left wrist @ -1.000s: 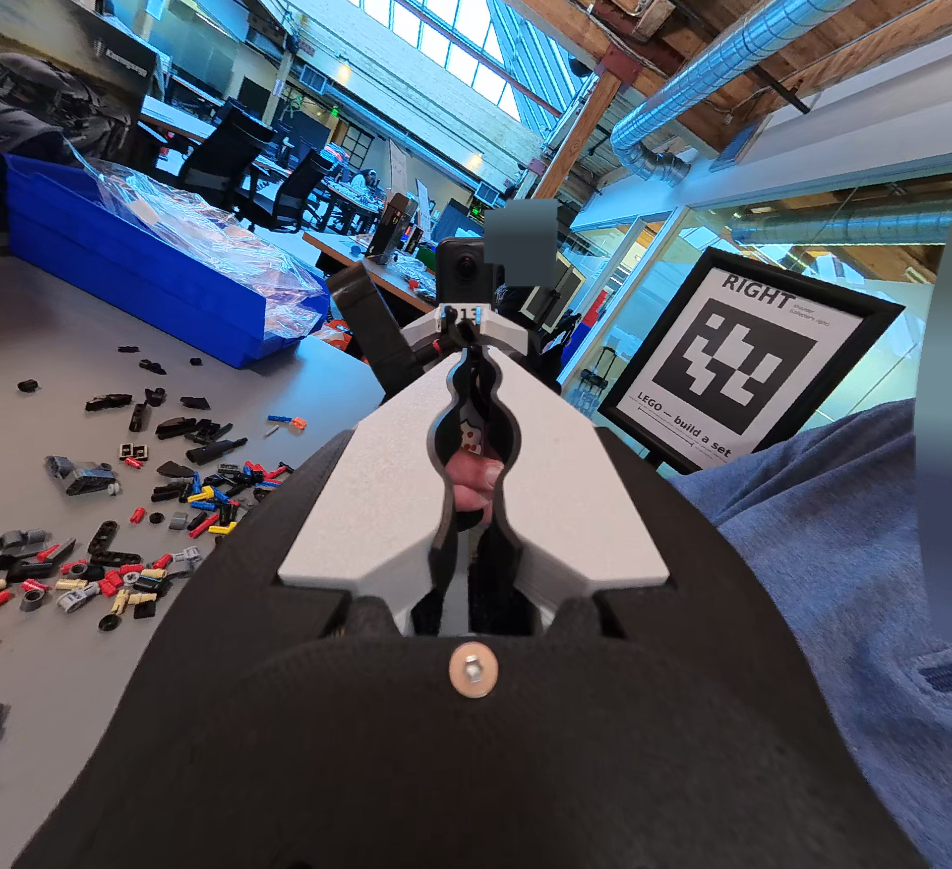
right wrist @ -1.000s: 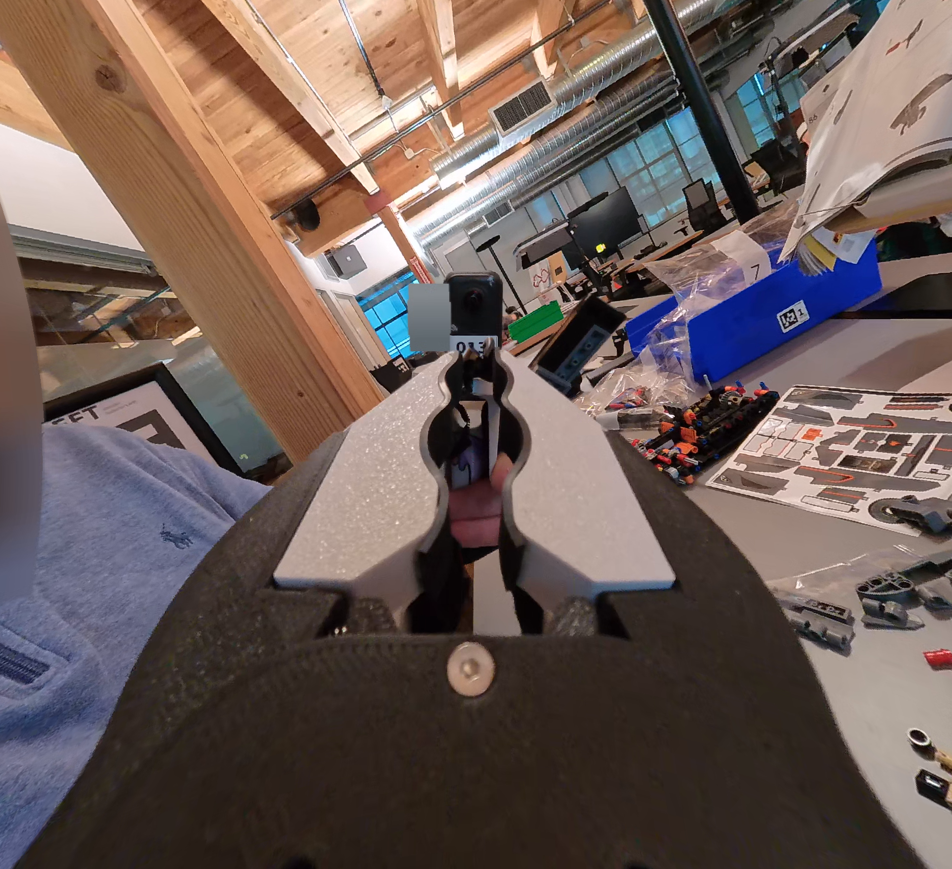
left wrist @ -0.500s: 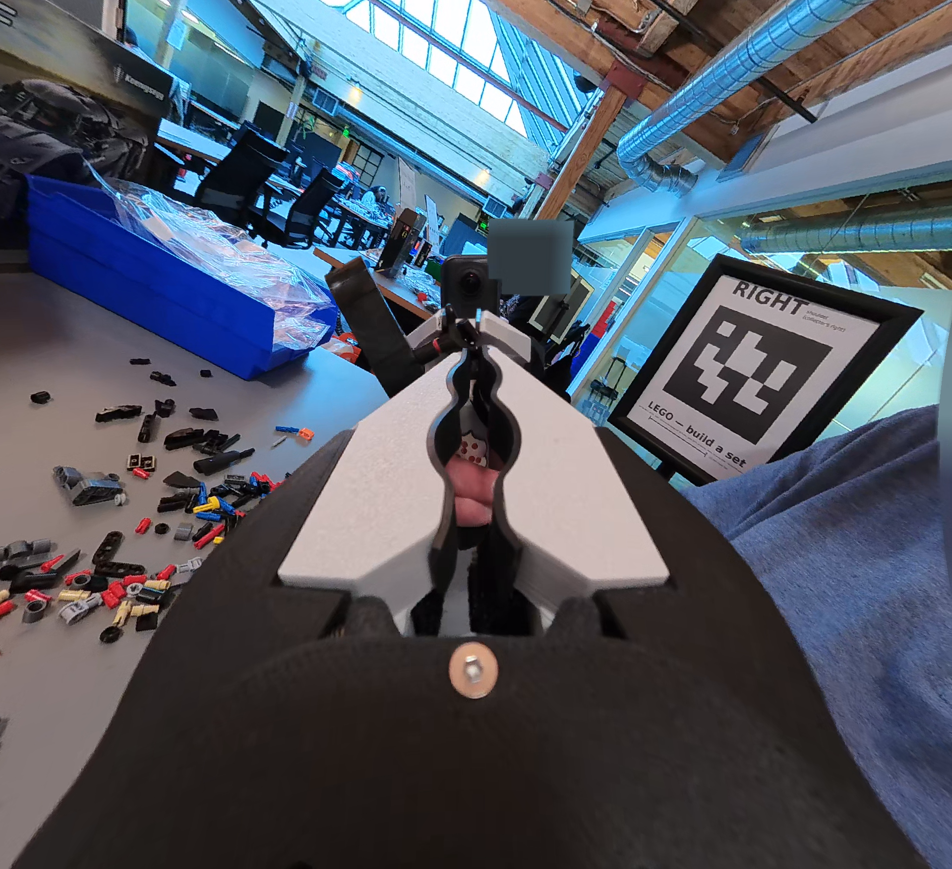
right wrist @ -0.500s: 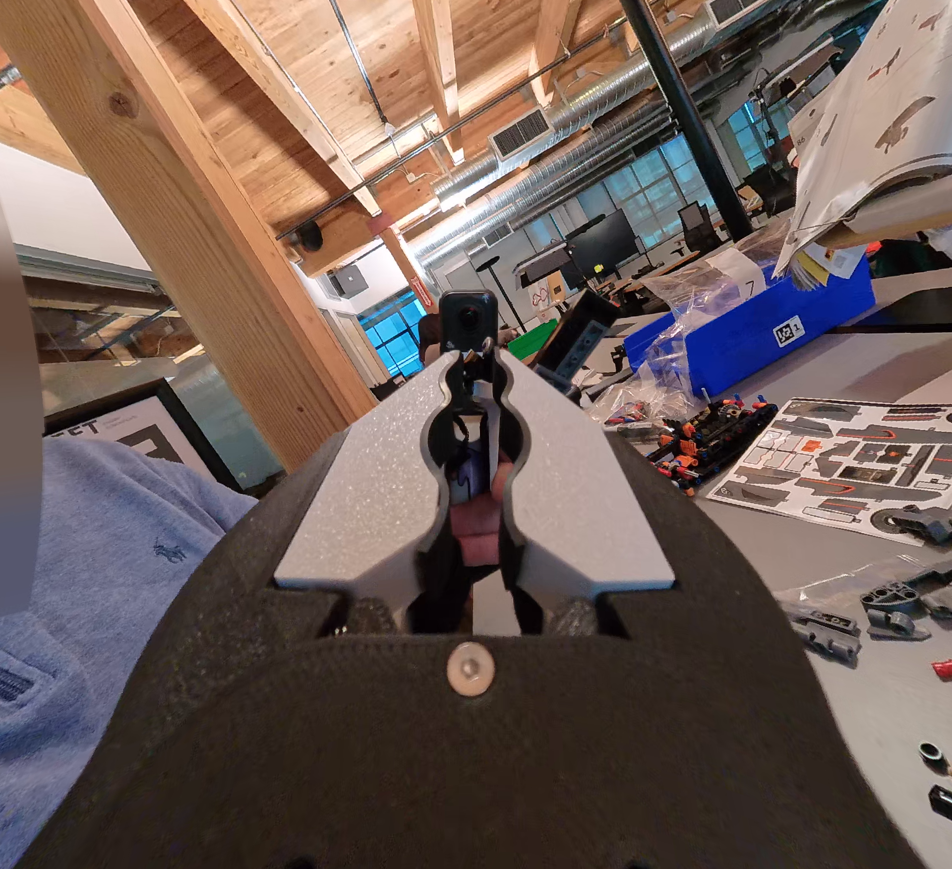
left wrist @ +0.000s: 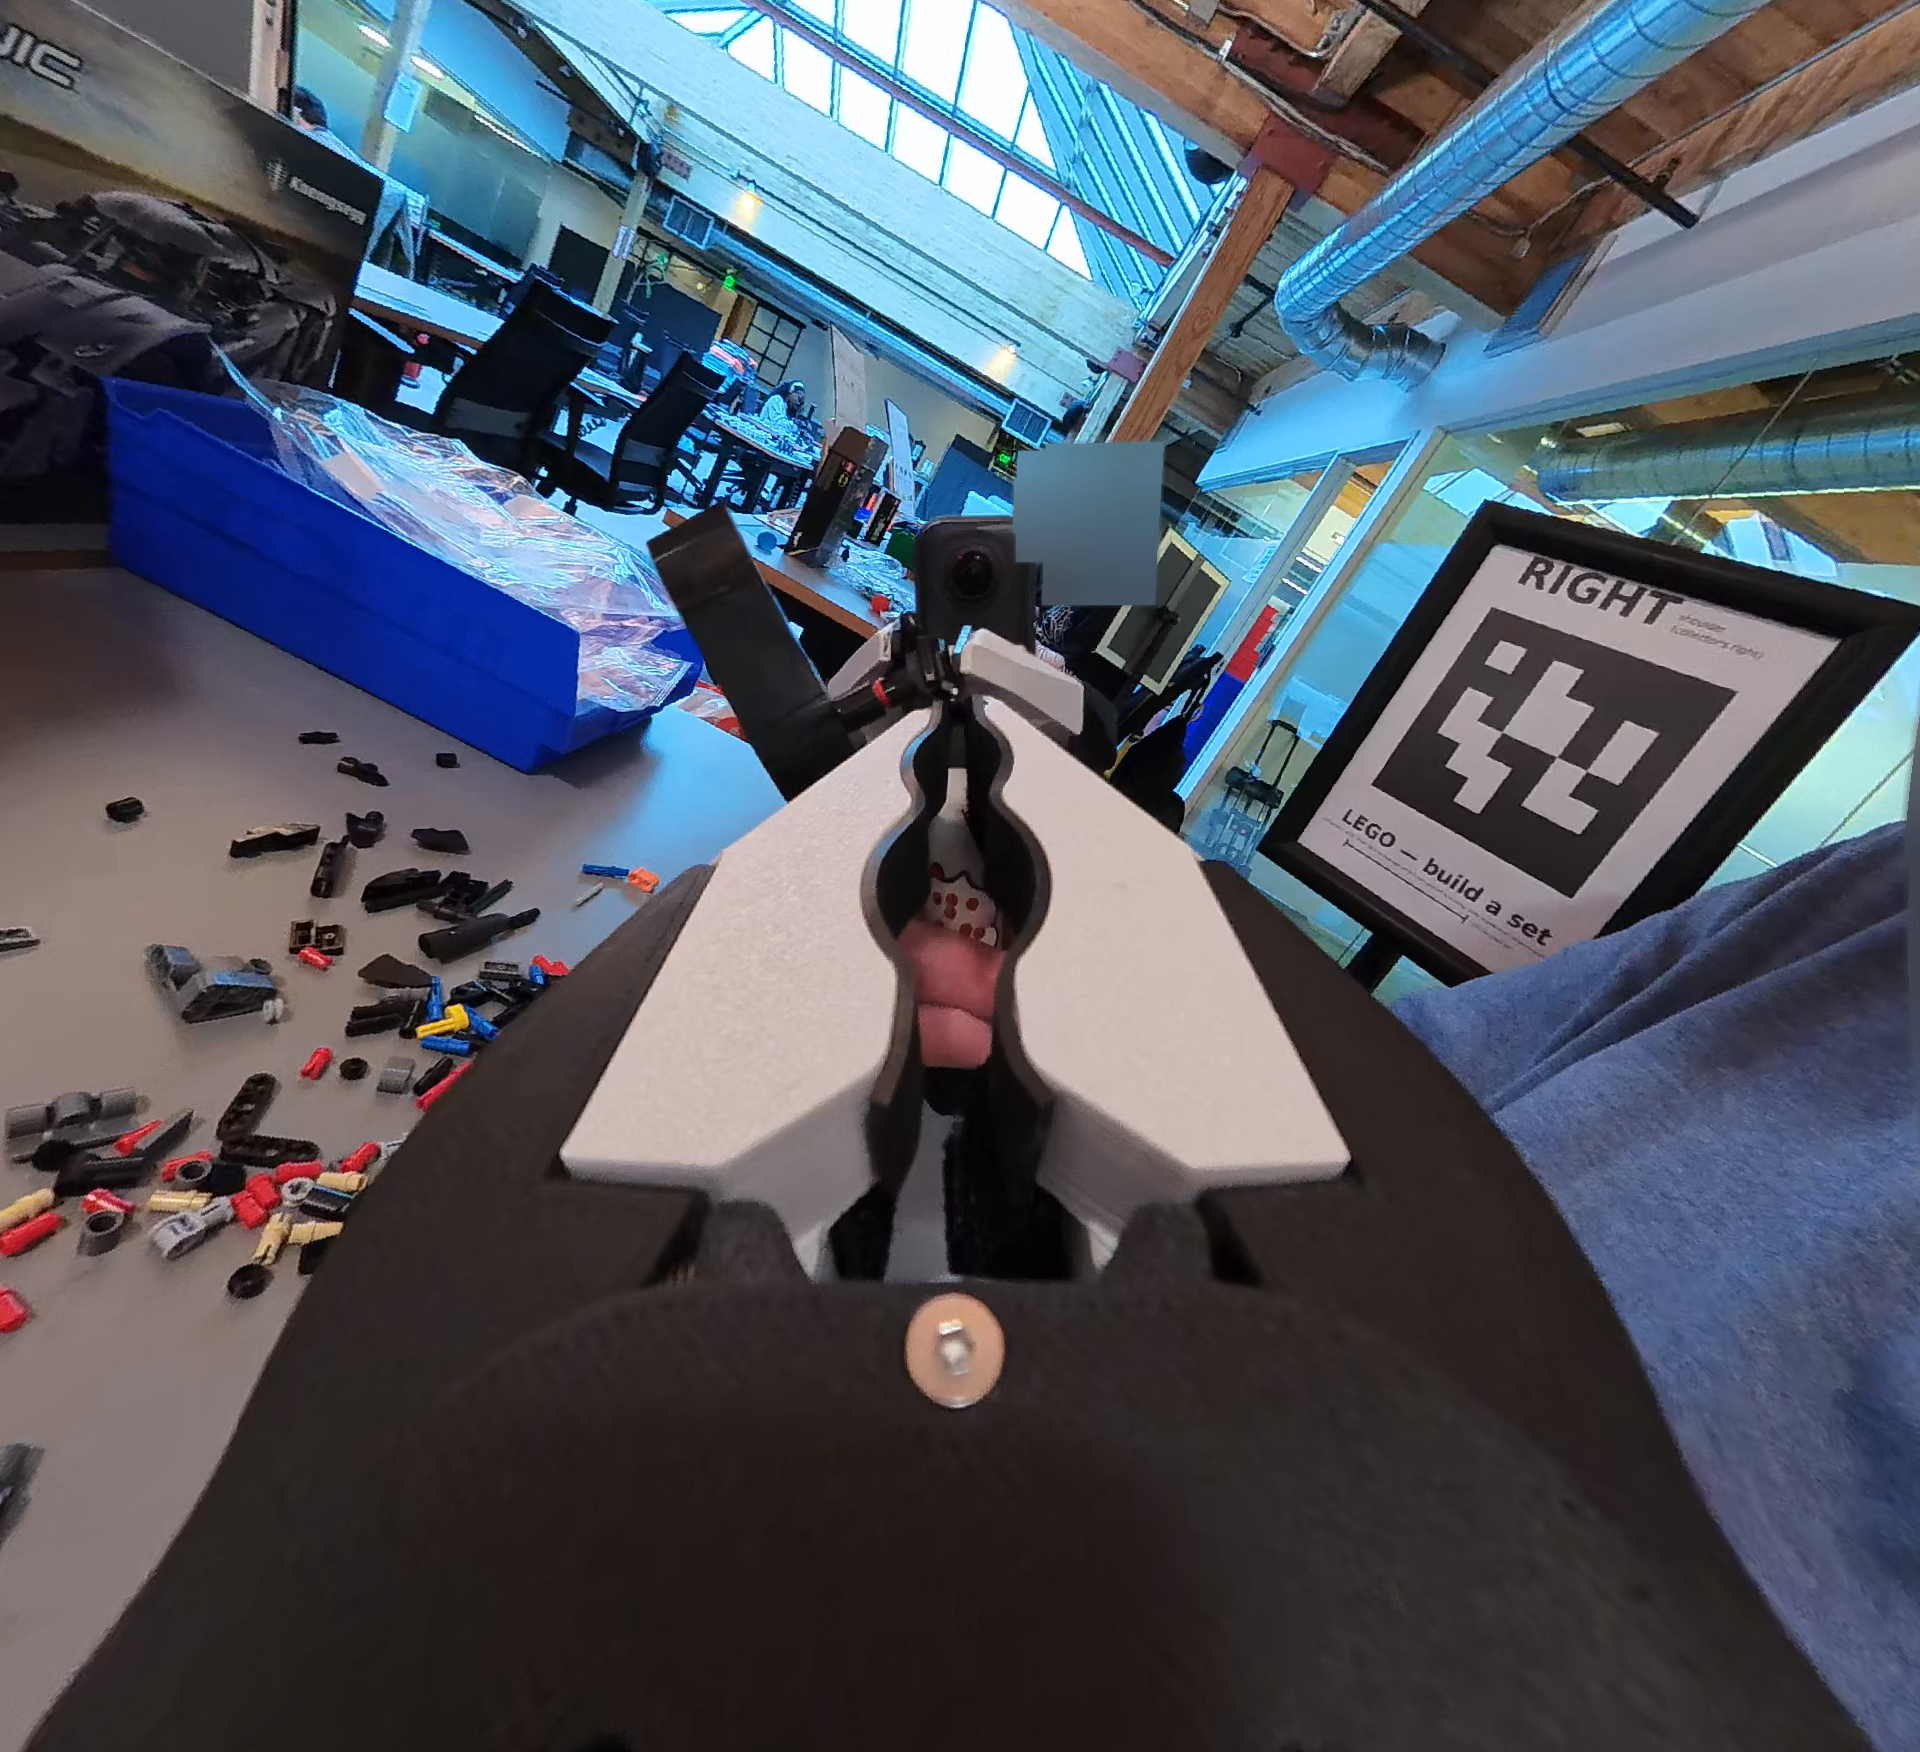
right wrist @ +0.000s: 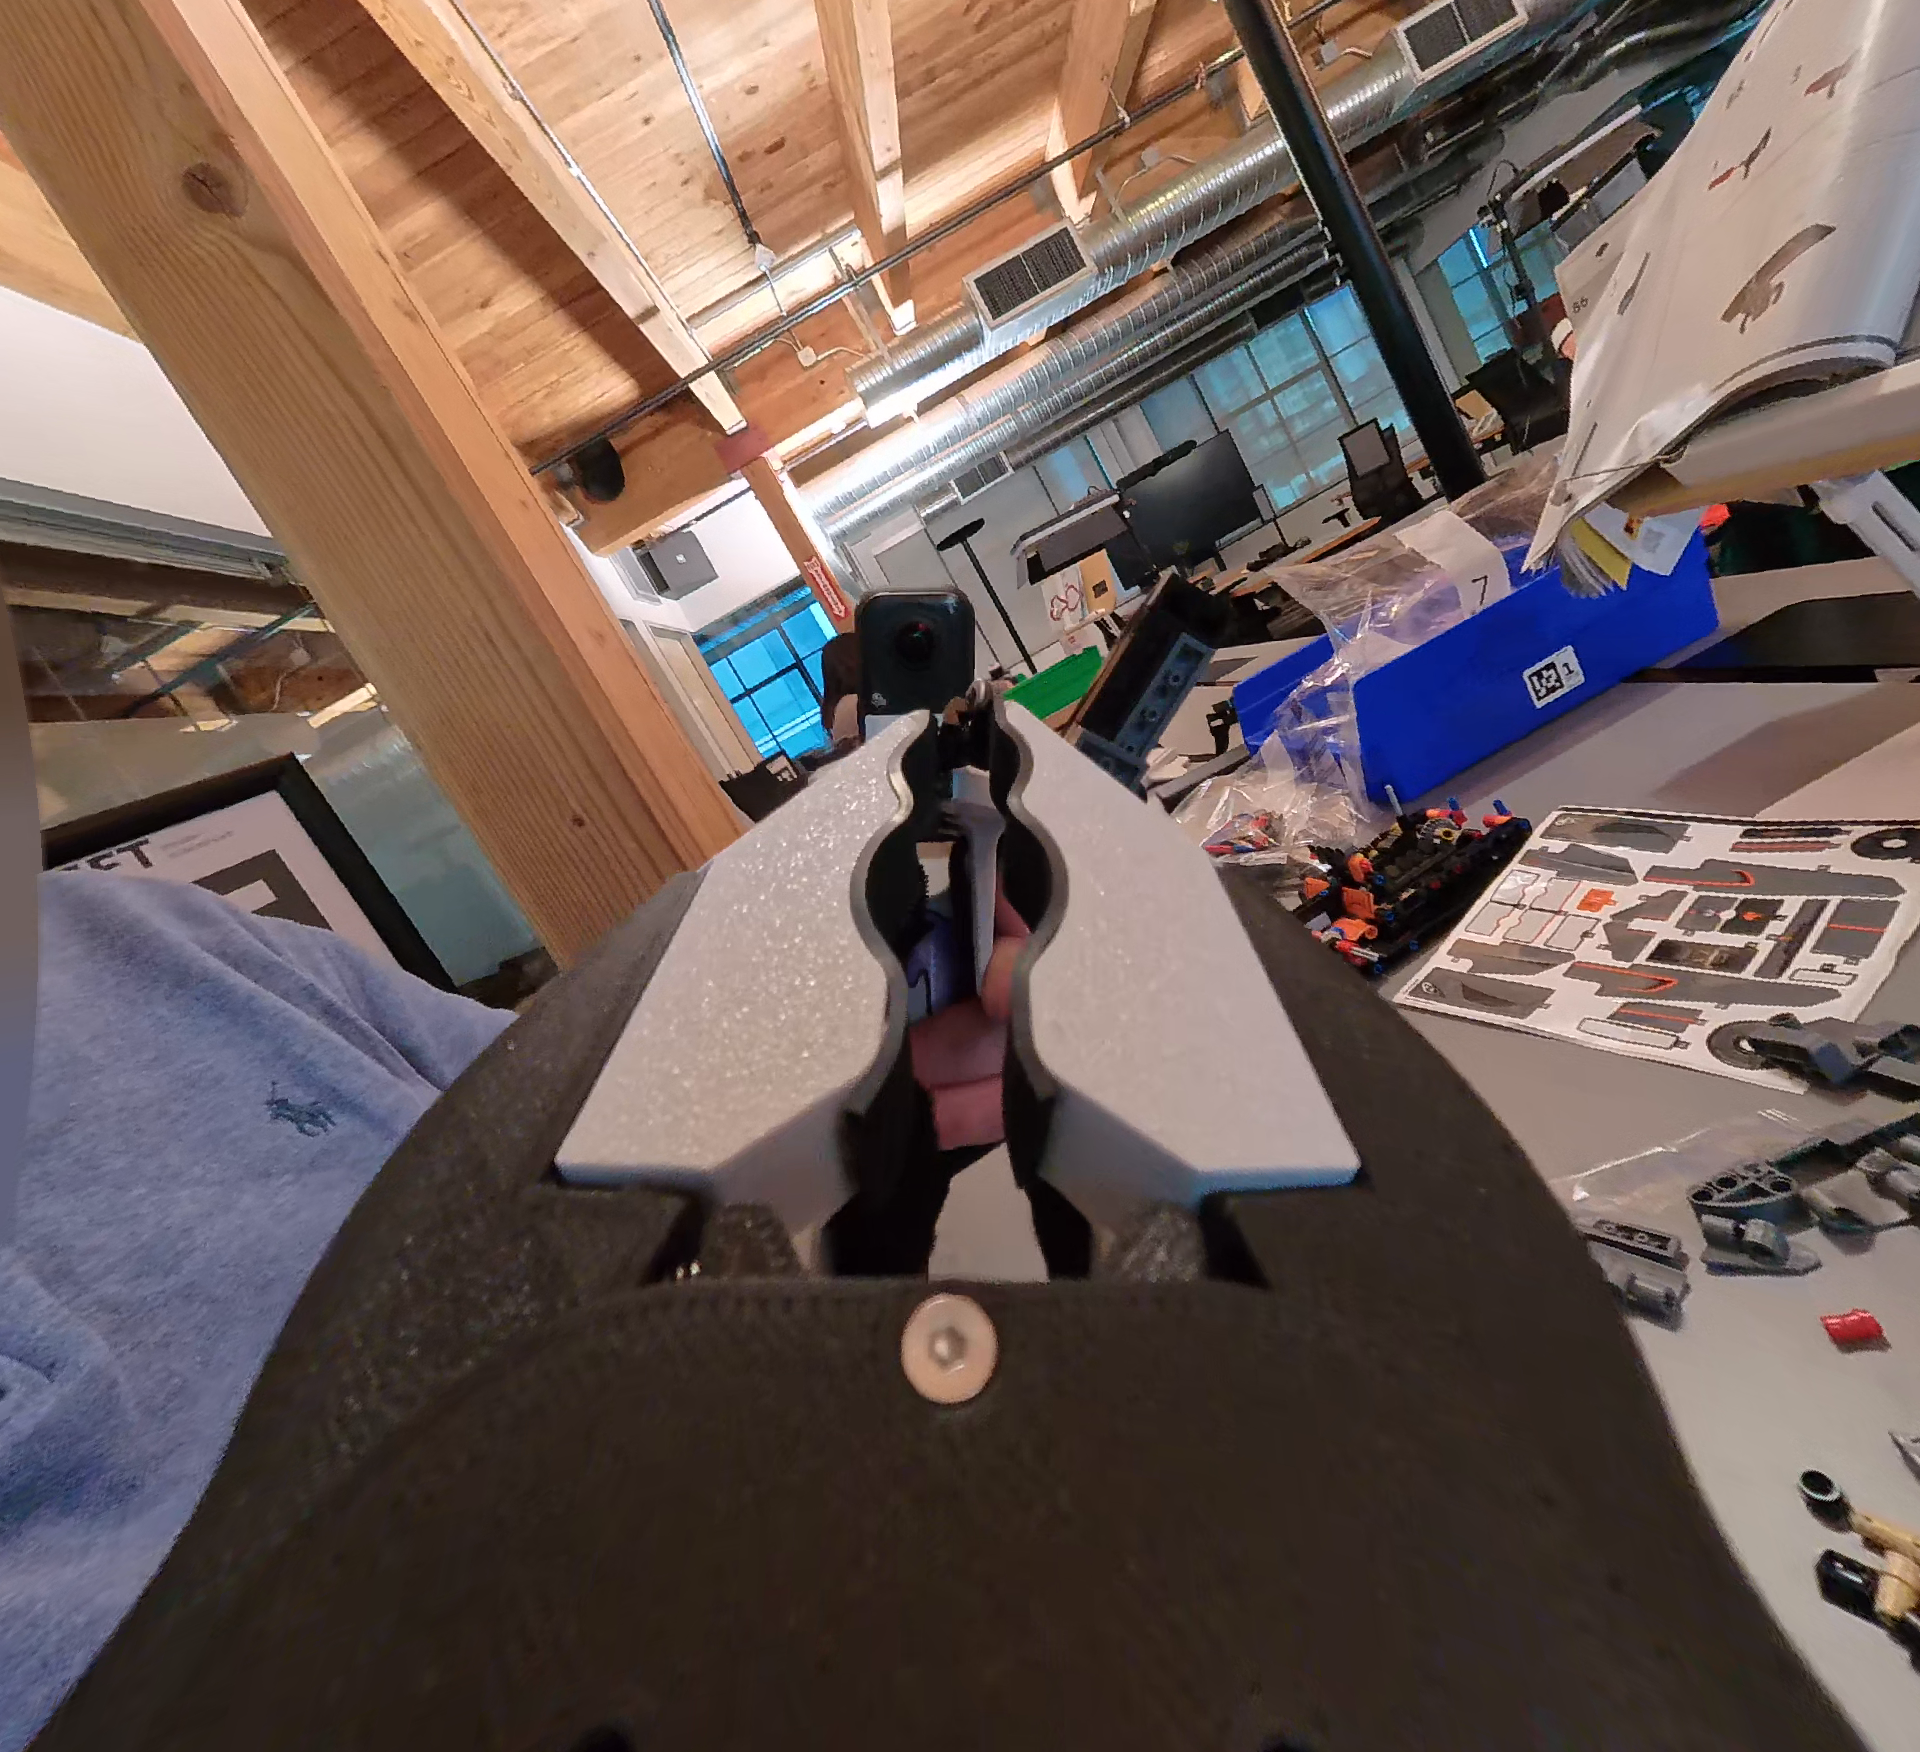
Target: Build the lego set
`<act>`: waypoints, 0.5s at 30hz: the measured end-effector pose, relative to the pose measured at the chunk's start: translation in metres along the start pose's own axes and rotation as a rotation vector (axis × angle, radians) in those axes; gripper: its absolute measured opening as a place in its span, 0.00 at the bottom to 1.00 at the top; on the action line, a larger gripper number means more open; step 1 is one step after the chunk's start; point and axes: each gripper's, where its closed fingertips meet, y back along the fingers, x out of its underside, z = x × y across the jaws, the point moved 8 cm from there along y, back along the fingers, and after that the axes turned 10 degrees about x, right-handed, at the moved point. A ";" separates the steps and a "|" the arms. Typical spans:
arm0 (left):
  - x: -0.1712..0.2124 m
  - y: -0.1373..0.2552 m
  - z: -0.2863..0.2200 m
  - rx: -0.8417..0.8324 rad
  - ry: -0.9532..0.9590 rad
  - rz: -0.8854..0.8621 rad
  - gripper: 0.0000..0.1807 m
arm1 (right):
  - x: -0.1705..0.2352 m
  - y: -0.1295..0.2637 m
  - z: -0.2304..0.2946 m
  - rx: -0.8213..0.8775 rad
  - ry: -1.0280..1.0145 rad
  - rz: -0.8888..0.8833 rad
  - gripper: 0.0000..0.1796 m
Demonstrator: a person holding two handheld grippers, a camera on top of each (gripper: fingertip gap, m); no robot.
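Loose lego pieces point(left wrist: 239, 1079) lie scattered on the grey counter point(left wrist: 125, 1442) at far left of the left wrist view, with a blue bin point(left wrist: 343, 580) holding clear bags behind them. Left gripper point(left wrist: 951, 715) is raised off the counter, fingers together, tips meeting the right gripper's tips nose to nose; a small dark piece with a red ring seems pinched at that joint, too small to confirm. Right gripper point(right wrist: 977, 715) is likewise closed; what's in it I can't tell. Right of it in the right wrist view: a partly built lego assembly point(right wrist: 1392, 881) on the counter, then a sticker sheet point(right wrist: 1662, 933) and more dark parts point(right wrist: 1766, 1203). Handling guess: pieces are light, rigid, slick plastic; pins will roll or pop out, so grip across flat faces or mid-shaft, squeeze lightly. Only the left view shows the coloured pin pile; only the right shows the assembly, sheet and propped instruction booklet point(right wrist: 1745, 248).
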 end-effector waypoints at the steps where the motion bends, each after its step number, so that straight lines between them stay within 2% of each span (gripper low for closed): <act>1: 0.000 0.001 0.000 0.003 0.002 -0.001 0.00 | 0.000 0.000 0.000 0.002 0.004 0.005 0.04; 11: -0.004 0.004 0.002 0.024 -0.036 0.028 0.00 | -0.004 0.001 -0.001 -0.017 -0.016 0.032 0.03; 15: -0.005 0.003 -0.002 0.062 -0.100 0.047 0.00 | -0.005 0.003 0.005 -0.016 0.048 0.033 0.04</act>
